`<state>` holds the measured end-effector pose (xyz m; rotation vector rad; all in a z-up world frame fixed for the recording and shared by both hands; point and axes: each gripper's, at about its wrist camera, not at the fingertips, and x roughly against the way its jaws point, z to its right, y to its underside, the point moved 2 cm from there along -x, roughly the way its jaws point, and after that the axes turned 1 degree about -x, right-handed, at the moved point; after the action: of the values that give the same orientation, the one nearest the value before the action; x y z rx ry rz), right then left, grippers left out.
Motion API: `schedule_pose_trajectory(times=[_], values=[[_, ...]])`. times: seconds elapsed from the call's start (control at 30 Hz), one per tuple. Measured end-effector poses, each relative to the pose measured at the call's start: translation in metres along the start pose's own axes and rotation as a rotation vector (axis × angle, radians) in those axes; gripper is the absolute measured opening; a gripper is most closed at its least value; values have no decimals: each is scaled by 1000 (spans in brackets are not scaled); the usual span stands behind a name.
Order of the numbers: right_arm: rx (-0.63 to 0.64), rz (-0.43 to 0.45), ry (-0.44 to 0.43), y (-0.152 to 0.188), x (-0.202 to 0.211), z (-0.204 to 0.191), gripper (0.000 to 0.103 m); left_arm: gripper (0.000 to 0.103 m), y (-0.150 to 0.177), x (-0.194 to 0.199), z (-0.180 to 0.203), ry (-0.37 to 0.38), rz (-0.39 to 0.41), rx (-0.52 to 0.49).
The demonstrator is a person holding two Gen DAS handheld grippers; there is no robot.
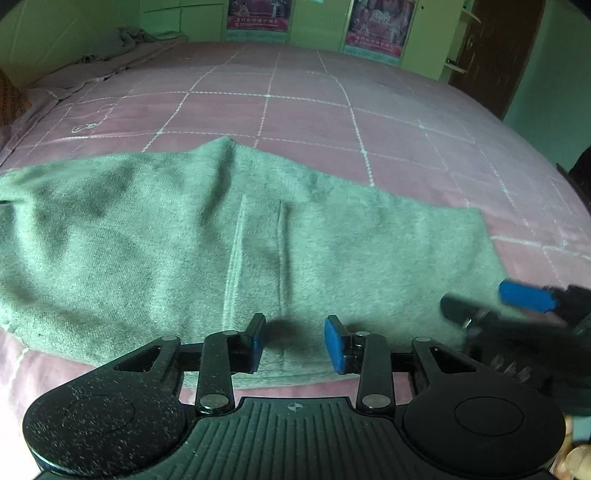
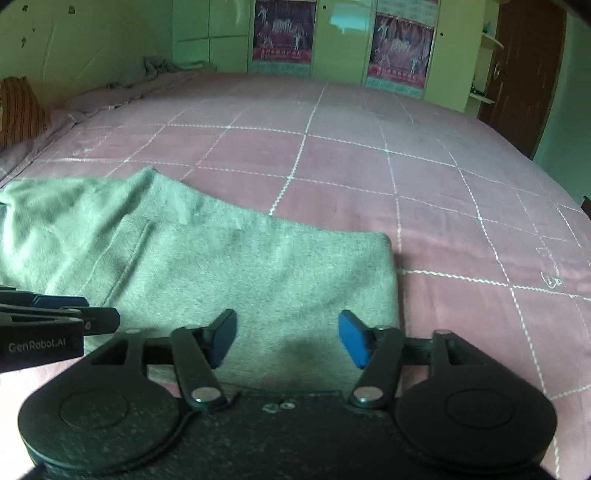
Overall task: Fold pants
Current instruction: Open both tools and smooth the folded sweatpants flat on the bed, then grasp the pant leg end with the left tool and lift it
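Grey-green fleece pants point(image 1: 207, 243) lie flat across the near part of a pink bed, with a stitched pocket seam in the middle. They also show in the right wrist view point(image 2: 229, 269), their right end squared off. My left gripper point(image 1: 295, 341) is open and empty, just above the pants' near edge. My right gripper point(image 2: 288, 338) is open and empty above the pants' near right corner. The right gripper also shows at the right of the left wrist view point(image 1: 498, 302), and the left gripper at the left of the right wrist view point(image 2: 74, 314).
The pink quilted bedspread point(image 2: 369, 155) with white grid stitching stretches far back. A crumpled grey cloth point(image 2: 159, 66) lies at the far left corner, a striped pillow point(image 2: 22, 107) at the left. Green cabinets with posters point(image 2: 284, 33) and a brown door point(image 2: 524, 74) stand behind.
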<state>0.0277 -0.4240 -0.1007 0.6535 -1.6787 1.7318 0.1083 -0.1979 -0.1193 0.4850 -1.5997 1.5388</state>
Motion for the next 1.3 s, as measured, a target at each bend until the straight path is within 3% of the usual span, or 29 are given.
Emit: schedule_pose_trajectory(times=[0.1, 0.23, 0.57, 0.67, 0.73, 1.1, 1.3], values=[[28, -110, 3, 13, -22, -8, 64, 36, -1, -1, 2, -9, -10, -24], [-28, -87, -27, 4, -14, -7, 64, 37, -4, 6, -6, 8, -6, 23], [-62, -29, -73, -7, -2, -25, 66, 44, -5, 14, -28, -37, 5, 59], [-44, -51, -68, -5, -12, -33, 75, 50, -3, 11, -41, -46, -12, 82], [-14, -135, -49, 2, -31, -38, 75, 54, -2, 12, -52, -44, -19, 114], [-33, -73, -128, -11, -24, -66, 71, 57, -1, 33, -130, -17, 2, 300], [26, -99, -134, -7, -33, -89, 71, 57, 1, 41, -165, -80, 18, 371]])
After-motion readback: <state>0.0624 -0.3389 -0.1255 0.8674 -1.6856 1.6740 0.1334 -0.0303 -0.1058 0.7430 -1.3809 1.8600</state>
